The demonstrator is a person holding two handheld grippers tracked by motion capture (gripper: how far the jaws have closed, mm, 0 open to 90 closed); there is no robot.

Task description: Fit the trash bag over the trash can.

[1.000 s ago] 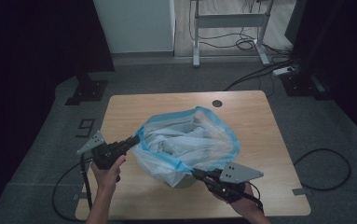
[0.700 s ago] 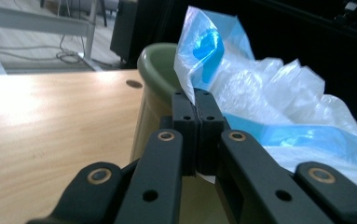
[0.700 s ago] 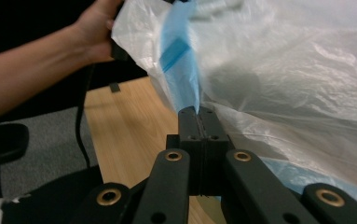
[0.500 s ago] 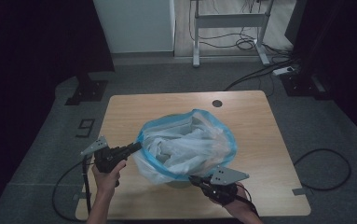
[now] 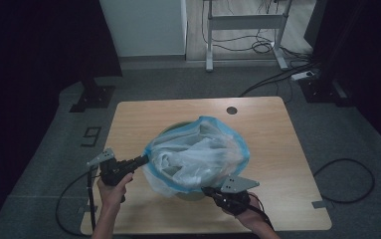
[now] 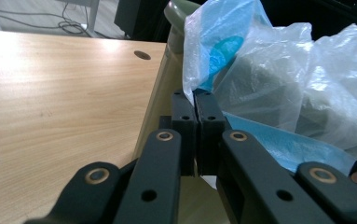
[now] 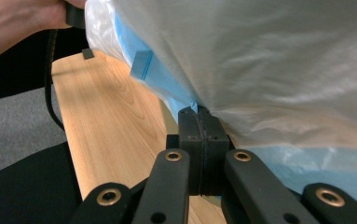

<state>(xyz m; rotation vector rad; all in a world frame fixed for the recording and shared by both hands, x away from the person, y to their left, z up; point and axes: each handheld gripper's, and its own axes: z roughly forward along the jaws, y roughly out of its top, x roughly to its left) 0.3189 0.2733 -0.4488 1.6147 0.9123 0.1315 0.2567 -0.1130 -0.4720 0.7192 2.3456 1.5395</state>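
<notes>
A clear plastic bag with a blue rim [image 5: 198, 154] is spread open over a pale green bin [image 5: 190, 195] on the wooden table [image 5: 277, 149]. My left gripper [image 5: 144, 159] is shut on the bag's rim at its left side; in the left gripper view the jaws pinch the blue rim [image 6: 216, 60] beside the green bin wall [image 6: 167, 79]. My right gripper [image 5: 207, 189] is shut on the rim at the bag's near edge; in the right gripper view the bag [image 7: 283, 70] billows over the closed jaws.
A round cable hole [image 5: 232, 110] lies near the table's far edge. A white desk frame [image 5: 242, 22] and cables [image 5: 277, 74] are on the floor beyond. A black cable [image 5: 344, 174] loops on the floor at the right. The person's hand [image 7: 17, 23] appears in the right gripper view.
Both grippers have kept their hold on the bag's rim. The rim has been stretched wider and lower around the bin, and the right gripper shifted left toward the near edge.
</notes>
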